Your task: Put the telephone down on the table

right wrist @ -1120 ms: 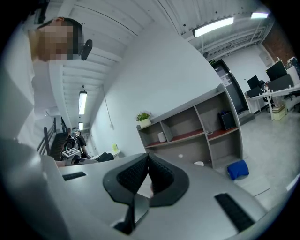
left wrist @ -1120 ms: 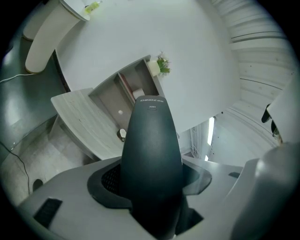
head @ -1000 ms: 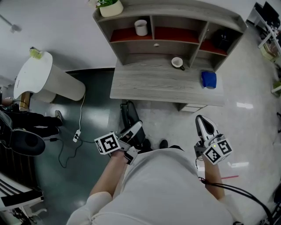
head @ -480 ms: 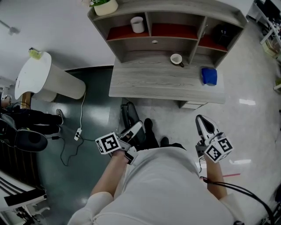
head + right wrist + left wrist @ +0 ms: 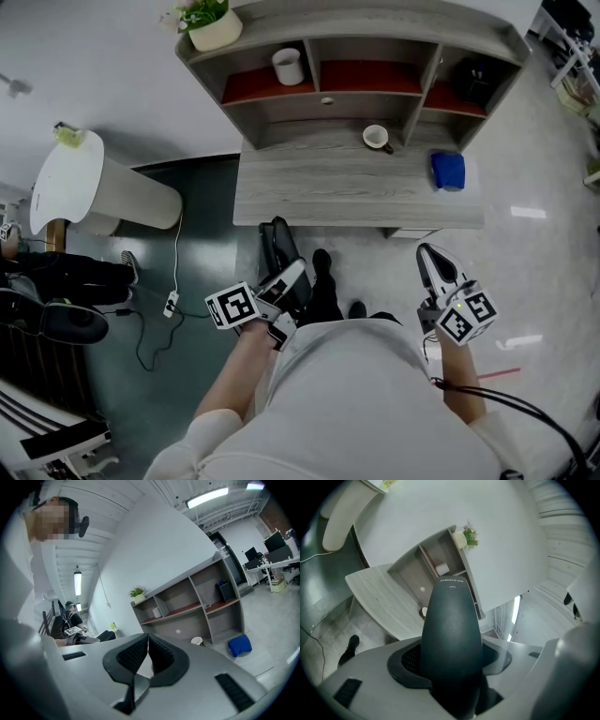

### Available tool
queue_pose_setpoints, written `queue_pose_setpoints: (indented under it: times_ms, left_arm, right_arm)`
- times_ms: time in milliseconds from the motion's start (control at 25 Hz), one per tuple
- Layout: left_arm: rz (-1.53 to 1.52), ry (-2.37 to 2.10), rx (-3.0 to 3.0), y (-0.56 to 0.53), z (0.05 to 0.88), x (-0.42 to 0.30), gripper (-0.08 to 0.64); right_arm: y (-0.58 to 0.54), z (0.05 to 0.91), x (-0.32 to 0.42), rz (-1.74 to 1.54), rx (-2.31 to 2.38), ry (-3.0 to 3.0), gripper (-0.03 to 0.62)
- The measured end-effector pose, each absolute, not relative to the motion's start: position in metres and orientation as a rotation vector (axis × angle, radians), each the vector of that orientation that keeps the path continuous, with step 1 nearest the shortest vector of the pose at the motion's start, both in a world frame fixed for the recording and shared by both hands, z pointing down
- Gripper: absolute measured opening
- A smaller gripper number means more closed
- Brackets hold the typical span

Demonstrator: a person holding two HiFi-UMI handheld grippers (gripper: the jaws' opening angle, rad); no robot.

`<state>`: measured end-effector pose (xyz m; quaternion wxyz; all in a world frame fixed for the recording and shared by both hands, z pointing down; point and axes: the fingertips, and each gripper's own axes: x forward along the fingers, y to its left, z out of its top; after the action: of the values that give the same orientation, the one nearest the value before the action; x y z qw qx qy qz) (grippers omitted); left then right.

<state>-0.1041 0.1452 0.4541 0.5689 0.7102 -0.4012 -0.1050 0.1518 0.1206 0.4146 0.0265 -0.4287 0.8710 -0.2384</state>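
Observation:
A black telephone handset (image 5: 452,620) stands up between the jaws of my left gripper (image 5: 452,665), which is shut on it. From the head view the handset (image 5: 277,246) sticks forward out of the left gripper (image 5: 286,279), over the floor in front of the grey wooden table (image 5: 328,192). My right gripper (image 5: 431,267) is held off to the right at about the same distance from the table. Its jaws (image 5: 147,651) are pressed together with nothing between them.
A shelf unit (image 5: 375,56) stands on the table's back. A white cup (image 5: 378,138) and a blue cloth (image 5: 447,171) lie on the table top. A white mug (image 5: 288,66) sits on a shelf. A white rounded stand (image 5: 94,183) and a cable (image 5: 173,281) are at left.
The person has stepped a little toward the table; a shoe now shows on the floor ahead. Both grippers keep their hold and pose.

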Motion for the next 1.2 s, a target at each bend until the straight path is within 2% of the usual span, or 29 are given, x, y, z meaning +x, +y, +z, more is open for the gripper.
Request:
queue_pose_setpoints:
  times_ms: [600, 1200]
  left_arm:
    - [-0.214, -0.871, 1.669, 0.029, 0.462, -0.14, 0.288]
    - [0.0, -0.802, 1.758, -0.082, 0.483, -0.185, 0.288]
  right_arm:
    - [0.024, 0.411, 0.122, -0.728, -1.45, 2.648, 0.017]
    - [-0.069, 0.418, 0.075, -0.709, -1.606, 2.533, 0.017]
